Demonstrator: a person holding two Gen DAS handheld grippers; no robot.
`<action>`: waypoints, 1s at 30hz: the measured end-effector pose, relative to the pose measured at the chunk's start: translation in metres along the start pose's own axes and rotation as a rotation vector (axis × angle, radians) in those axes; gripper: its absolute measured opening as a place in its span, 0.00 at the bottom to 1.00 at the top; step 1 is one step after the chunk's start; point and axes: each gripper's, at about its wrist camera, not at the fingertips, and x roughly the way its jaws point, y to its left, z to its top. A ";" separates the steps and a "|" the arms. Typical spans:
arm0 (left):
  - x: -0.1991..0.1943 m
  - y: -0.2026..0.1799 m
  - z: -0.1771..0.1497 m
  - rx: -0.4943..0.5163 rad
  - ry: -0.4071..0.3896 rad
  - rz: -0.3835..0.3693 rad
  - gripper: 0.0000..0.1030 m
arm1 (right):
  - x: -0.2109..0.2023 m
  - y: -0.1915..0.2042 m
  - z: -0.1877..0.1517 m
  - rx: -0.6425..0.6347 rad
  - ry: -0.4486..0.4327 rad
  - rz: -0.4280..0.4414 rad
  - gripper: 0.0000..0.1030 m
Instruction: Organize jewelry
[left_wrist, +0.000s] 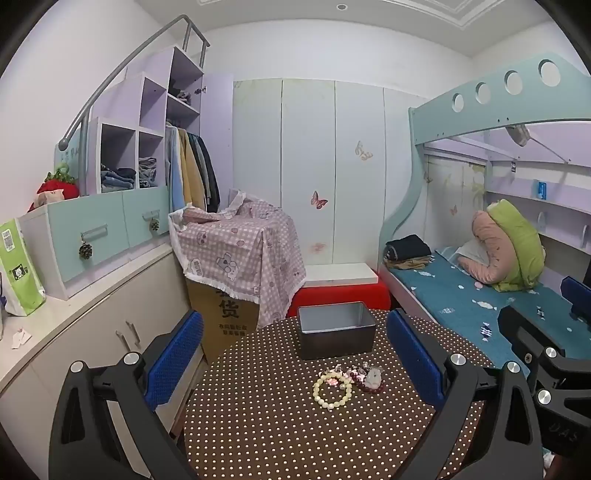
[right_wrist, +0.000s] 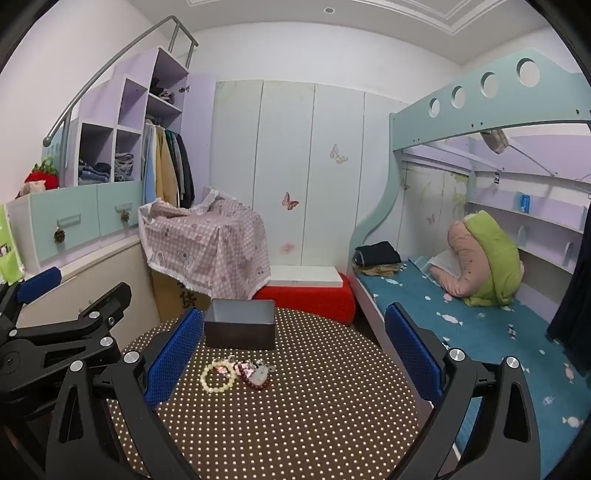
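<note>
A small heap of jewelry lies on the round brown polka-dot table: a cream bead bracelet, a dark red bead bracelet and some smaller pieces behind them. Beyond the heap stands an open grey metal box. My left gripper hovers open above the table, with the heap ahead between its blue pads. My right gripper is open too, to the right of the heap. Nothing is held. Each gripper shows at the edge of the other's view.
A red stool with a white board stands behind the table. A cardboard carton under a pink checked cloth is at the back left. A low cabinet runs along the left, a bunk bed along the right.
</note>
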 end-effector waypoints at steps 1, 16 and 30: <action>0.000 0.001 0.000 -0.002 -0.001 -0.001 0.93 | 0.000 0.000 0.000 0.000 -0.001 0.000 0.93; 0.002 -0.002 -0.003 0.014 0.002 0.006 0.93 | 0.001 0.000 -0.001 0.008 0.006 0.003 0.93; 0.002 -0.001 -0.004 0.012 0.002 0.006 0.93 | 0.001 0.000 0.000 0.009 0.006 0.004 0.93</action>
